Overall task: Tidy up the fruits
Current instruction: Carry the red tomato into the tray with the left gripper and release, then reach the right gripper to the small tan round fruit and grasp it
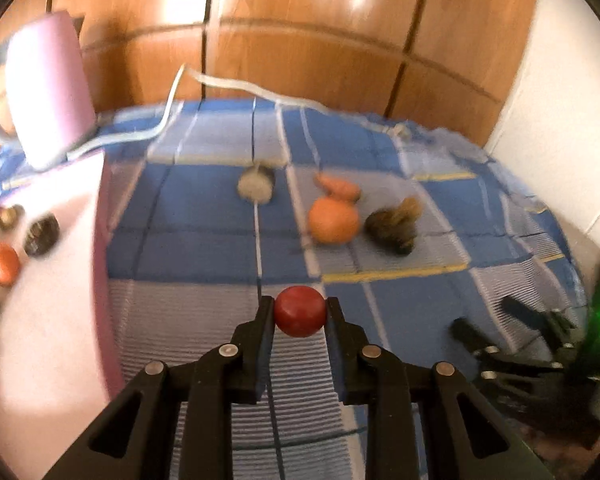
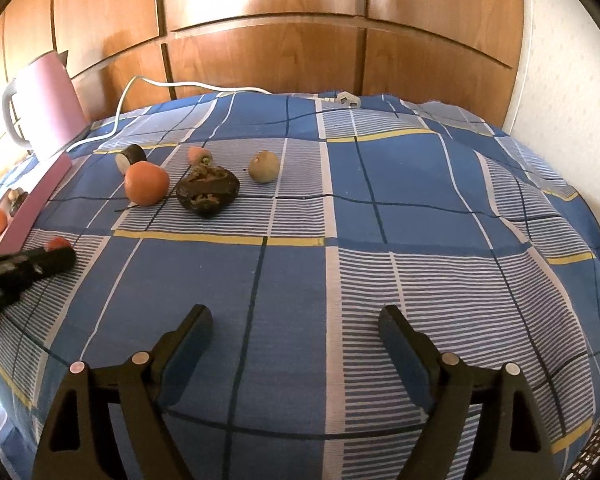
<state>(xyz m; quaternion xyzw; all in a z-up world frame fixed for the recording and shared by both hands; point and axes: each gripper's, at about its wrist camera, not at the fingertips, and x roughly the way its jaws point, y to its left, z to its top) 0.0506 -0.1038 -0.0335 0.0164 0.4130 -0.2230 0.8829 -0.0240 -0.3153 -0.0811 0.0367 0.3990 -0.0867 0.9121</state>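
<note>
The left gripper (image 1: 300, 312) had its fingers clamped on a small round red fruit (image 1: 300, 311), low centre of the left wrist frame, beside a pink tray (image 1: 100, 216). The right gripper (image 2: 296, 328) hung with fingers wide apart above the blue checked bedsheet (image 2: 380, 200); a round orange fruit (image 2: 146, 182) lay at upper left.

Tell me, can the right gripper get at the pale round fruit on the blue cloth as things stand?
Probably yes. The right gripper is open and holds nothing, and only bare checked cloth lies between it and the pale round fruit, which sits apart from the other pieces.
</note>
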